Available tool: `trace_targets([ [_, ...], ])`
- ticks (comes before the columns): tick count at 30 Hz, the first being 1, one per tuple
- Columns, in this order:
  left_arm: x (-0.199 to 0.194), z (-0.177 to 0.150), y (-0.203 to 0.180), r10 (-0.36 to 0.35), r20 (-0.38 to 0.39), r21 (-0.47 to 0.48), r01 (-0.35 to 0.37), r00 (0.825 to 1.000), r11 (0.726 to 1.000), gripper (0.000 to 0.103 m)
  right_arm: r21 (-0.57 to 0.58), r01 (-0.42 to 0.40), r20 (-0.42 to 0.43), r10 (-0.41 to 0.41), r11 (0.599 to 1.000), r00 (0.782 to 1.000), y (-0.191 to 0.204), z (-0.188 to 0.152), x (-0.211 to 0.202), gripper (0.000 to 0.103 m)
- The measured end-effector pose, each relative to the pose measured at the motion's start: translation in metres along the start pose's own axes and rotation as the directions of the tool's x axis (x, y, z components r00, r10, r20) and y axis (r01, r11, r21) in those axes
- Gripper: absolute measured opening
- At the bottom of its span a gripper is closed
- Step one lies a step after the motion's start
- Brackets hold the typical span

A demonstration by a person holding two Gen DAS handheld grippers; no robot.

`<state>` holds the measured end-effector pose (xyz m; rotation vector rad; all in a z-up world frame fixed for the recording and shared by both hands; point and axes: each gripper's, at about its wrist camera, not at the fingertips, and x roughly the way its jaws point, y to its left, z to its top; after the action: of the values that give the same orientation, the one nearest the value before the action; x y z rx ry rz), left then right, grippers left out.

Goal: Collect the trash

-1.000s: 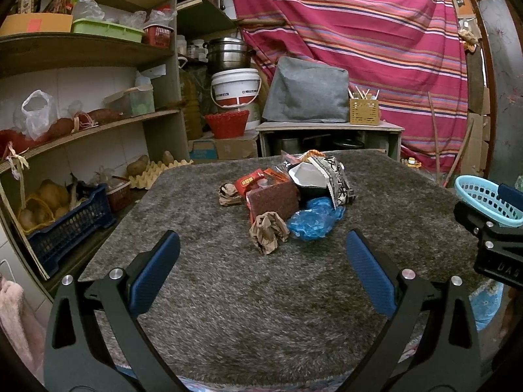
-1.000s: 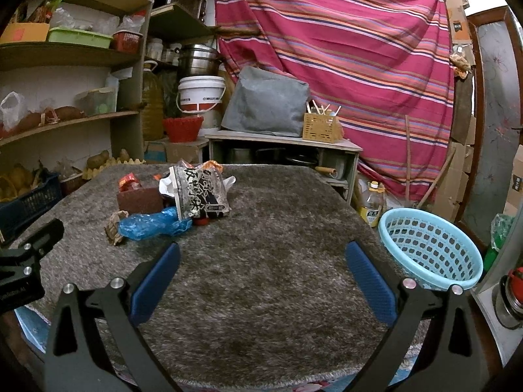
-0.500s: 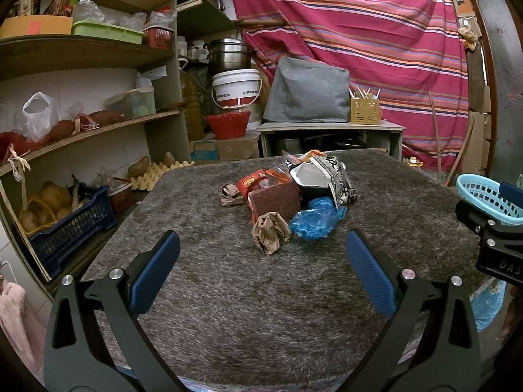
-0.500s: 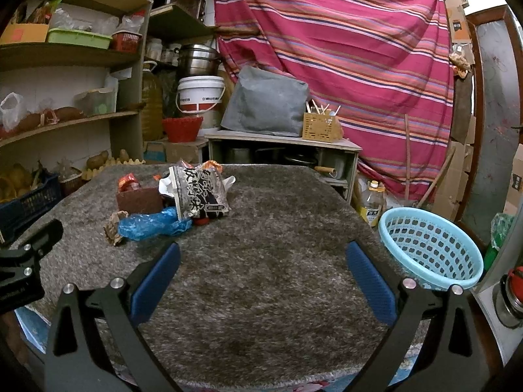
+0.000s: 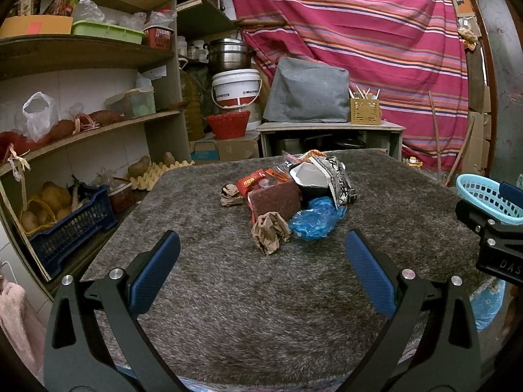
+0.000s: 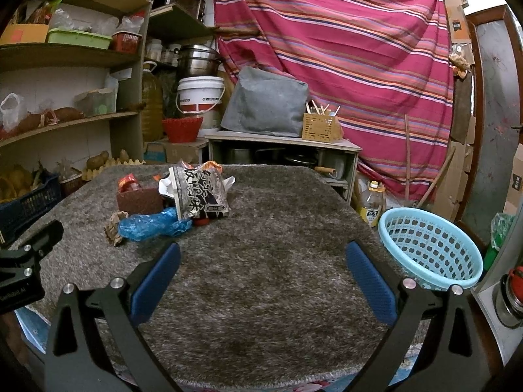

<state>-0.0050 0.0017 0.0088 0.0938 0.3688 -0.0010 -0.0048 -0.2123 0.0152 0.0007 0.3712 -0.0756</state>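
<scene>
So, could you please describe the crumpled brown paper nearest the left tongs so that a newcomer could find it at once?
Start at the grey shaggy rug covering the table and find the trash pile at its middle. At the pile's near edge lies a crumpled brown paper ball, just left of the blue plastic bag. A smaller brown wad lies farther back, left of the pile.

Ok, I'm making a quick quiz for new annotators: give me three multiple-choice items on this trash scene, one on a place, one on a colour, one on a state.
1. Where does the basket sit?
A. At the rug's right edge
B. On the shelf
C. Amid the trash

2. What colour is the crumpled plastic bag in the trash pile?
A. Green
B. Blue
C. White

3. How is the left gripper?
A. Shut on a wrapper
B. Shut, empty
C. Open, empty

Answers: 1 A, the right wrist view shows it beside the grey rug, right of the right gripper. 2 B, it is blue next to the brown paper wad. 3 C, its jaws stand wide apart with nothing between.
</scene>
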Motion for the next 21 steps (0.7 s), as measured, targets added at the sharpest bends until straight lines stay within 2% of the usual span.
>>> trace_targets([
  [21, 0.0000, 0.0001, -0.0002, 0.001, 0.001, 0.002, -0.001, 1.000, 1.000, 0.098, -0.003, 0.003, -0.003, -0.003, 1.000, 1.000, 0.0000, 0.0012, -0.0004, 0.099],
])
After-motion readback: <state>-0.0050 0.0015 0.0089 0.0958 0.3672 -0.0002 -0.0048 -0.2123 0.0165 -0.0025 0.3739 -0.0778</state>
